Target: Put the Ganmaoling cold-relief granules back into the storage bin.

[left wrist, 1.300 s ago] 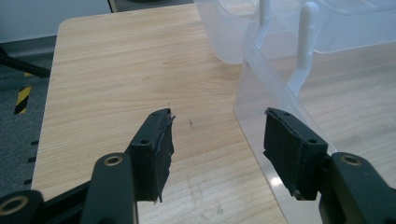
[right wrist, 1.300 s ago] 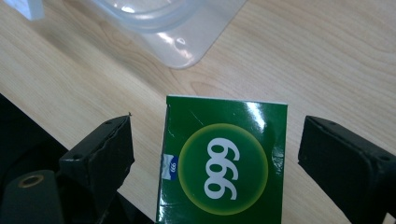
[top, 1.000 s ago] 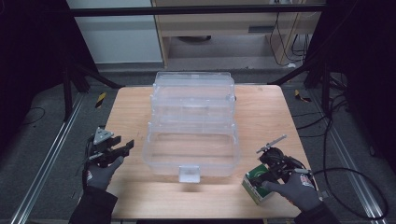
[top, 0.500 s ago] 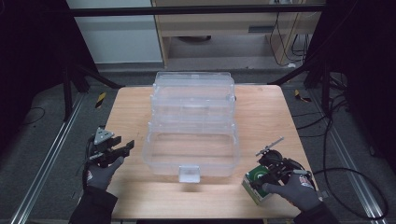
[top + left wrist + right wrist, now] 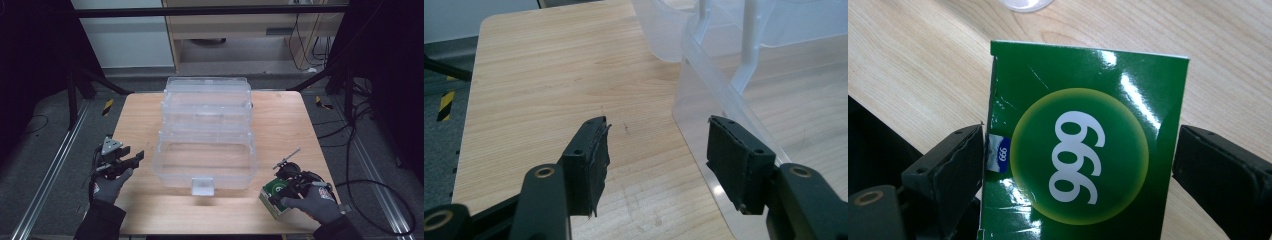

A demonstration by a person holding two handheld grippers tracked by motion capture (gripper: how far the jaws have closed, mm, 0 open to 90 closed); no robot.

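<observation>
The right gripper has its jaws set on either side of a green box printed "999", the pads at its two edges as if pinching it, which would let the box be lifted off the wooden table toward the clear tiered organizer ahead and to that gripper's left. The left gripper waits with jaws spread and empty, the organizer's bottom tray just off its right jaw, likely ready to steady it.

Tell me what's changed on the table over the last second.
Almost nothing. The right gripper stays around the green box at the table's near right corner, its fingers flanking it. The left gripper stays open and empty beside the clear plastic organizer.
</observation>
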